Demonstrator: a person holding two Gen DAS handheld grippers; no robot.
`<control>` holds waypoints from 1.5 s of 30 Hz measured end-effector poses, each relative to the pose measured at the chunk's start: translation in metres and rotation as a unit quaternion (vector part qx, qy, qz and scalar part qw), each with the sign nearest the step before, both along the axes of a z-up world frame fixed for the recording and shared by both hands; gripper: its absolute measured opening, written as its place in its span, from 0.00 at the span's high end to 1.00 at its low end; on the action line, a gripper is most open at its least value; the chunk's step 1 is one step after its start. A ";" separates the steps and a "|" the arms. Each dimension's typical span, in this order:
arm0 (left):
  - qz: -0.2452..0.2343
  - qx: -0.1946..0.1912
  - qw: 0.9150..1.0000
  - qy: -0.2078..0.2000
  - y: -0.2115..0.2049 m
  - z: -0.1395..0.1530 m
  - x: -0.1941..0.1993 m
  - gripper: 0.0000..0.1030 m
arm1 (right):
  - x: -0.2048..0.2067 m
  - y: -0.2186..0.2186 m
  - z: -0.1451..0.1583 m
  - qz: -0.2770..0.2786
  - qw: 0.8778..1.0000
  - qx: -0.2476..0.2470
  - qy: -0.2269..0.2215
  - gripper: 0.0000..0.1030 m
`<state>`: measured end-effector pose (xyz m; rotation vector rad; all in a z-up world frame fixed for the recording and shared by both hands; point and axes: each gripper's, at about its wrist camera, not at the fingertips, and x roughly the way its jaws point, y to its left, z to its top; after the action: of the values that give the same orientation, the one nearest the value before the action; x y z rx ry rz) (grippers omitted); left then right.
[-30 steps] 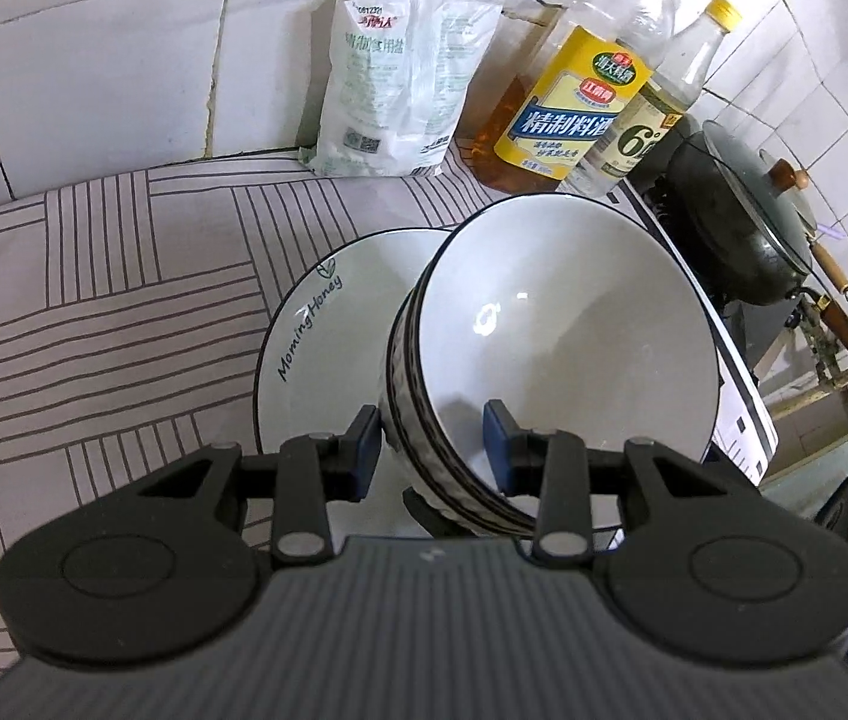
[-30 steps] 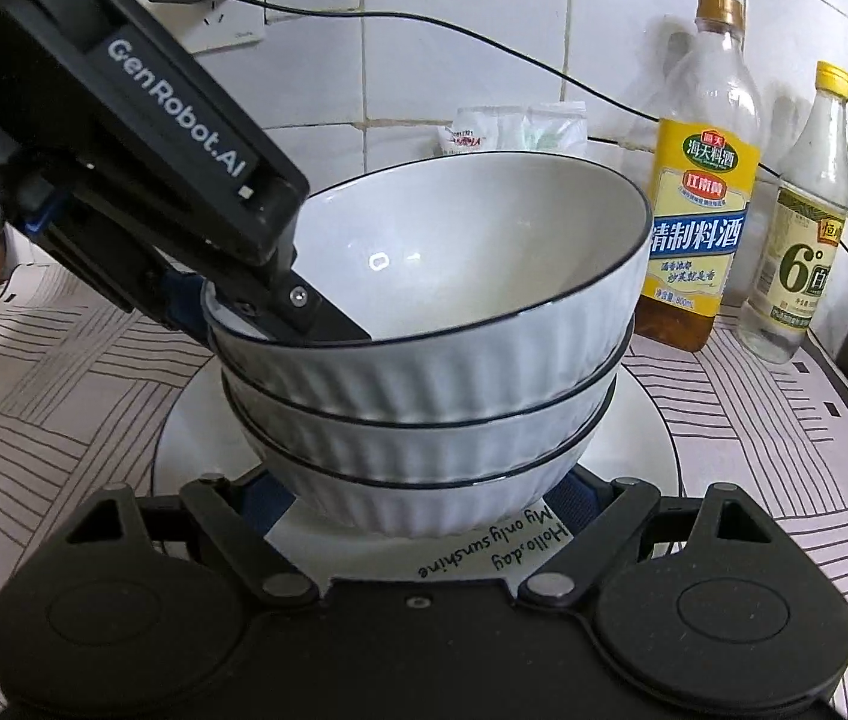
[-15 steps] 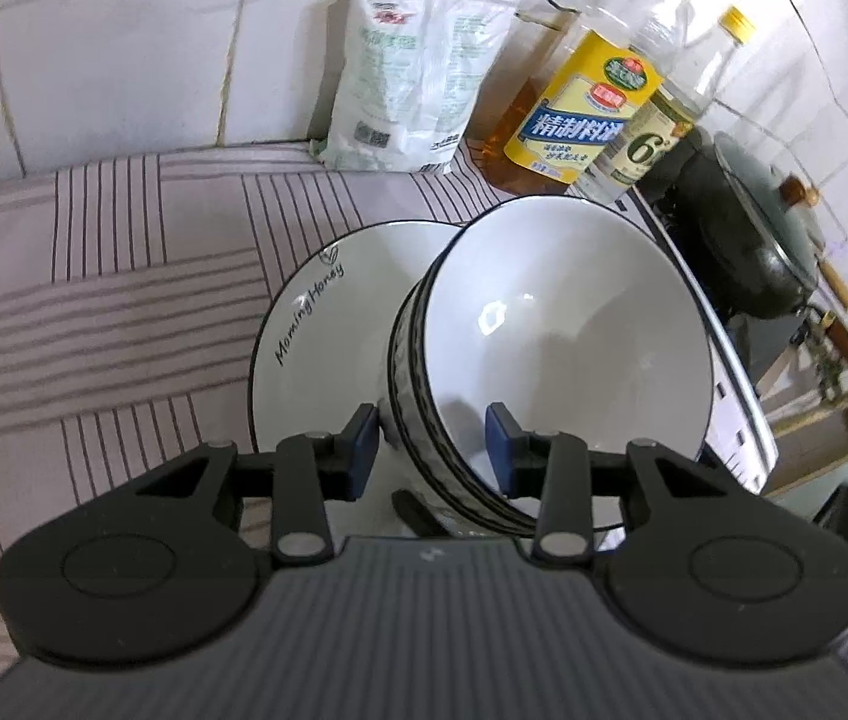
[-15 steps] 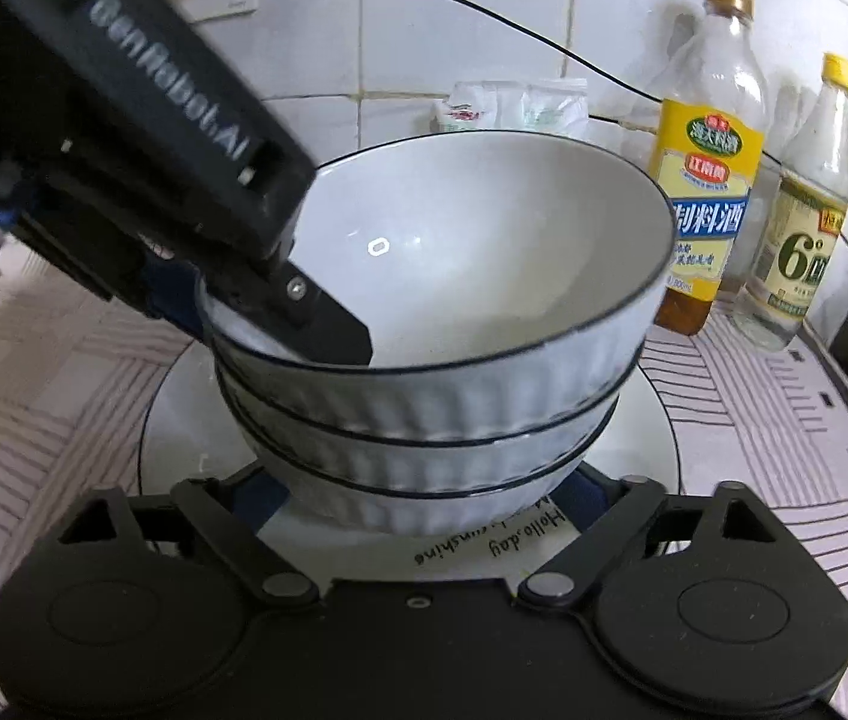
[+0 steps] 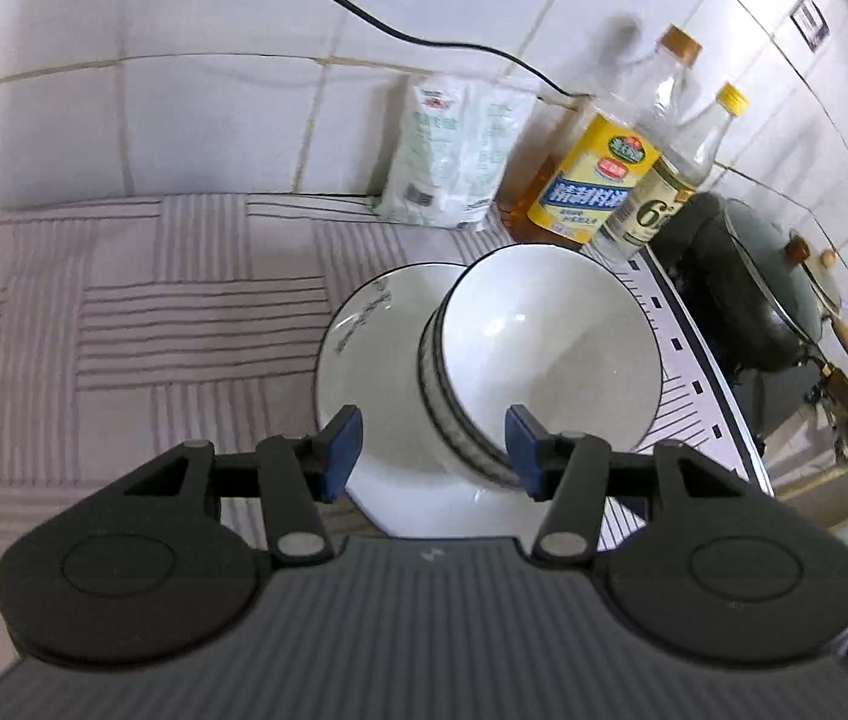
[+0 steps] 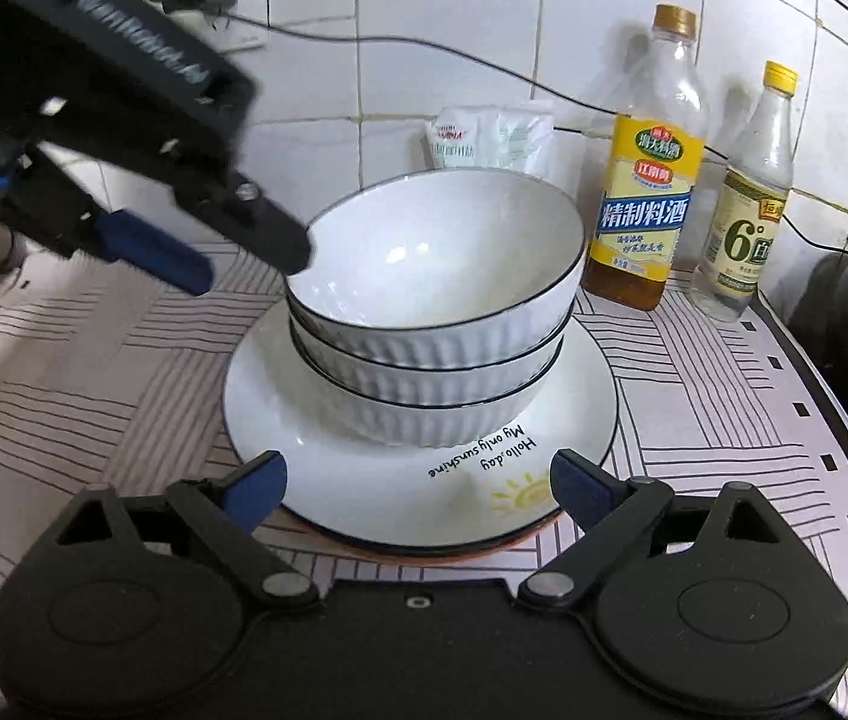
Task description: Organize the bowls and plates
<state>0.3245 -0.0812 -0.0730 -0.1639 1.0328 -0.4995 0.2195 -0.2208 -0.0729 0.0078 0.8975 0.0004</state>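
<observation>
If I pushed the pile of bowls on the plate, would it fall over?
Possibly. The stack of bowls is three high and sits a bit unevenly, so a shove near the top could tip it. The plate below looks glossy, so the stack may slide instead. They look ceramic, so a fall would likely break them.

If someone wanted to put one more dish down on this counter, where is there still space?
The widest bare stretch is the striped counter mat left of the plate holding the stacked bowls, out to the tiled wall. It is crowded behind and right: salt bag, cooking wine bottle, vinegar bottle, then the wok.
</observation>
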 end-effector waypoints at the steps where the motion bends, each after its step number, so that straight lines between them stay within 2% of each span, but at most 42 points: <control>1: 0.004 0.005 1.000 0.002 0.004 0.004 -0.004 0.50 | -0.001 0.000 0.003 -0.002 1.000 -0.001 0.001 0.06; 7: 0.033 0.033 0.999 -0.001 0.030 0.033 -0.031 0.50 | -0.009 0.001 0.036 -0.013 1.000 0.018 -0.001 0.06; 8: 0.038 0.034 0.999 -0.001 0.035 0.038 -0.035 0.46 | -0.011 0.001 0.042 -0.015 1.000 0.018 -0.002 0.06; 13: 0.065 0.035 0.997 -0.009 0.060 0.071 -0.058 0.41 | -0.017 0.007 0.071 -0.017 1.000 -0.006 -0.005 0.06; 19: 0.078 0.061 0.995 -0.018 0.079 0.098 -0.088 0.36 | -0.025 0.009 0.104 -0.043 0.999 -0.025 0.006 0.06; 23: 0.074 0.078 0.994 -0.025 0.081 0.108 -0.107 0.22 | -0.029 0.011 0.122 -0.064 0.997 -0.033 0.014 0.05; 26: 0.071 0.098 0.992 -0.033 0.080 0.113 -0.122 0.19 | -0.034 0.012 0.134 -0.077 0.996 -0.034 0.023 0.04; 29: 0.075 0.115 0.990 -0.036 0.080 0.116 -0.135 0.11 | -0.043 0.011 0.146 -0.087 0.996 -0.019 0.026 0.04; 32: 0.074 0.107 0.990 -0.048 0.084 0.120 -0.149 0.11 | -0.052 0.014 0.157 -0.063 0.998 -0.008 0.028 0.04; 35: 0.082 0.107 0.990 -0.051 0.085 0.124 -0.157 0.11 | -0.059 0.019 0.168 -0.055 0.998 -0.028 0.025 0.04; 45: 0.097 0.150 0.981 -0.069 0.087 0.136 -0.178 0.11 | -0.085 0.022 0.192 -0.062 0.998 -0.005 0.010 0.04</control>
<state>0.1469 0.0058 0.0626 0.0385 0.9333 -0.1709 0.1341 -0.1987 0.1194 0.0547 0.9157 -0.1208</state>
